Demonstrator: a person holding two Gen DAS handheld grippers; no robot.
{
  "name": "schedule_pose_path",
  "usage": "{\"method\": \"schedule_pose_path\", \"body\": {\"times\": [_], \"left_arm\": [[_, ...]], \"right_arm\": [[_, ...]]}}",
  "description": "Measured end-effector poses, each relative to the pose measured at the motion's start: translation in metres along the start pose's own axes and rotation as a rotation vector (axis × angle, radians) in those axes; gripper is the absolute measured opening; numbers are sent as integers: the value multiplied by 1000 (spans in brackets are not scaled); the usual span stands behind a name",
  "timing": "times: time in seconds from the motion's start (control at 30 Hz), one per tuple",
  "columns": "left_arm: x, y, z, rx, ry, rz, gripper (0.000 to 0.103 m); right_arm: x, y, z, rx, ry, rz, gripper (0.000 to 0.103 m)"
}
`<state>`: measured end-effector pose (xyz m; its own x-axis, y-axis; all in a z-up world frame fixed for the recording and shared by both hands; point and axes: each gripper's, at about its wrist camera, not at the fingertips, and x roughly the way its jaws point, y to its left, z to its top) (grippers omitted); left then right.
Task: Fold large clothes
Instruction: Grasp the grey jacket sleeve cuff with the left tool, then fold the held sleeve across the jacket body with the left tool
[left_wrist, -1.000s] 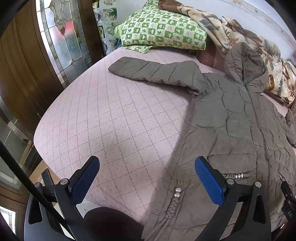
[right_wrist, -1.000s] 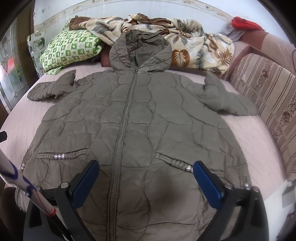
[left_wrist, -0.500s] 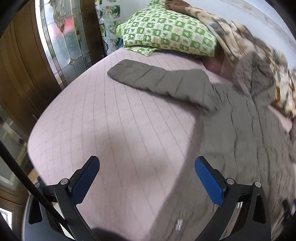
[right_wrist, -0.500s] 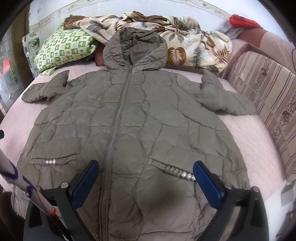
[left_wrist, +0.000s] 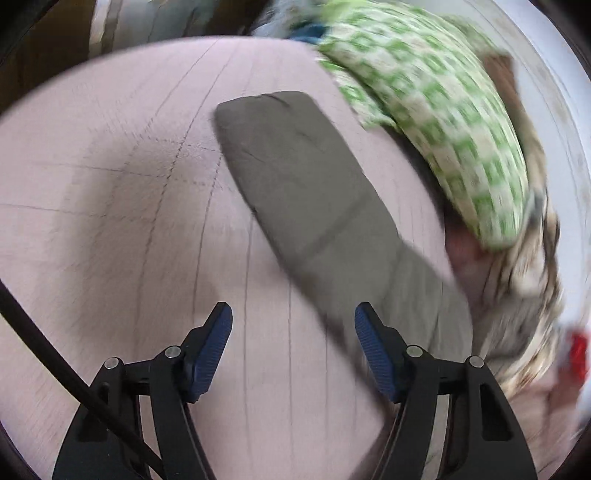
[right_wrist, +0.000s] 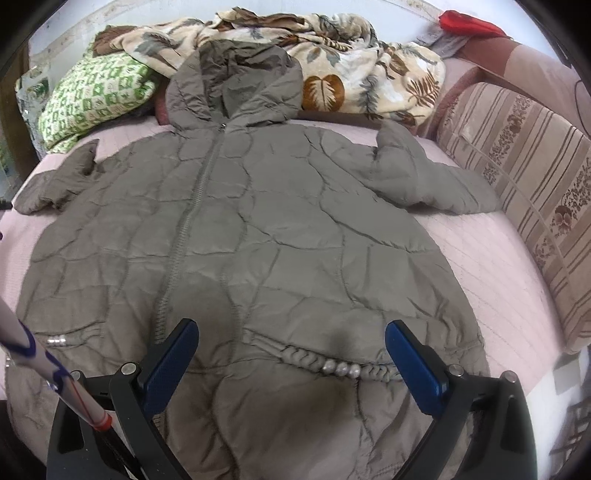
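Coat (right_wrist: 258, 229) lies flat, zip up, across the bed (right_wrist: 491, 258). Left gripper (left_wrist: 293, 332) hangs over the sleeve (left_wrist: 295, 173), jaws wide; right gripper (right_wrist: 290, 354) gapes above the hem. Puffy, soft, probably slick: pinch the cuff.

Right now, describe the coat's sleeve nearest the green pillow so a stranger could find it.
Start at the pink quilted bed, where an olive hooded coat lies spread flat. Its sleeve stretches toward the green checked pillow, plain olive against pink, unlike the patterned bedding beside it.
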<state>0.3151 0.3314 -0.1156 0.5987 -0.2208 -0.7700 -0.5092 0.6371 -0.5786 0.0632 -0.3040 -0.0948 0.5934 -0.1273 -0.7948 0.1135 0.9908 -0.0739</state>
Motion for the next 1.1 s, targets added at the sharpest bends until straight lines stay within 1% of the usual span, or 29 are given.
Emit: {"method": "schedule_pose_path", "body": {"times": [0.07,0.13,0.23,0.27,0.33,0.4,0.43,0.47,0.5,0.53,0.57,0.7,0.73,0.8,0.83,0.87,0.97,1.03,1.1], "left_arm": [[13,8,14,-60,5,-55,68],[24,9,26,-95,-16,-104,68],[37,9,46,-123,-32,-151,69],[42,8,52,-133,-33,-162,73],[48,7,63,-158,-41,-175,76],[53,1,71,-167,-40,-150,75],[54,-1,76,-159,-38,-124,64],[54,-6,78,-138,-33,-66,31],[54,-10,81,-108,-9,-21,15],[53,-10,81,-101,6,-21,11],[45,-12,81,-107,-3,-5,10],[-2,-24,80,-80,-94,80,9],[-21,-29,80,-76,-132,122,9],[-46,-39,78,-53,-181,196,9],[-53,-42,77,-40,-191,209,9],[-65,-52,72,-13,-208,224,8],[-91,-89,50,114,-275,255,8],[-107,-121,27,223,-305,236,8],[-117,-154,-1,325,-310,189,8]], "right_arm": [[6,-2,1,-3,13,-15,103],[14,-3,3,-3,27,-31,103],[24,-4,7,-3,41,-52,103],[27,-4,8,-5,45,-60,103],[33,-3,8,-10,55,-70,103],[38,-2,9,-18,61,-80,103],[40,-1,9,-22,63,-85,102],[42,0,10,-29,63,-91,102],[43,0,10,-34,62,-97,102],[45,0,10,-36,61,-102,102],[46,1,11,-38,61,-105,102],[42,0,12,-49,56,-98,100],[39,0,12,-51,51,-94,100],[32,-3,10,-50,30,-83,99],[28,-4,9,-49,23,-77,98],[23,-6,8,-47,11,-70,98],[10,-14,4,-34,-20,-51,96],[2,-20,1,-20,-36,-41,96],[-5,-28,-4,-2,-46,-26,94]]}}
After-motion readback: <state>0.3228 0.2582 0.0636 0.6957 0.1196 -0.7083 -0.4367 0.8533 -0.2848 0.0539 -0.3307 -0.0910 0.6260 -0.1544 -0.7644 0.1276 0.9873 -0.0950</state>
